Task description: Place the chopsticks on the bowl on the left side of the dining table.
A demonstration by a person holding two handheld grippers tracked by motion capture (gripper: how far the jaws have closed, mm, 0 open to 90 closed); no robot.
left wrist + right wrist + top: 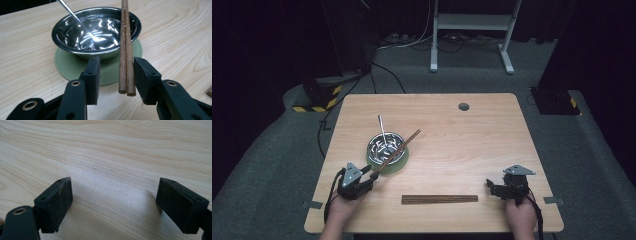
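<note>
The pair of chopsticks (pixel 126 47) lies between the pads of the left tool (pixel 116 75), close to one pad and clear of the other, so the tool stands part open and grips nothing. Their near ends stick out just past the pads toward the camera. From there the long axis runs straight away from the tool, up over the rim of the steel bowl (pixel 96 30), which carries them. In the high view the sticks (pixel 398 150) slant from the left tool (pixel 373 176) up and to the right across the bowl (pixel 386 148). A metal spoon (pixel 382 131) leans in the bowl, and a green mat (pixel 72 66) sits under it.

The left hand is by far the nearer; the right tool (pixel 490 187) rests well apart near the right front of the worktop (pixel 472 135), wide open and empty over bare wood. A dark wooden strip (pixel 439 199) lies between the two hands.

The worktop is pale wood. Around it are grey carpet, dark curtains, cables and a white frame (pixel 472 22) behind.
</note>
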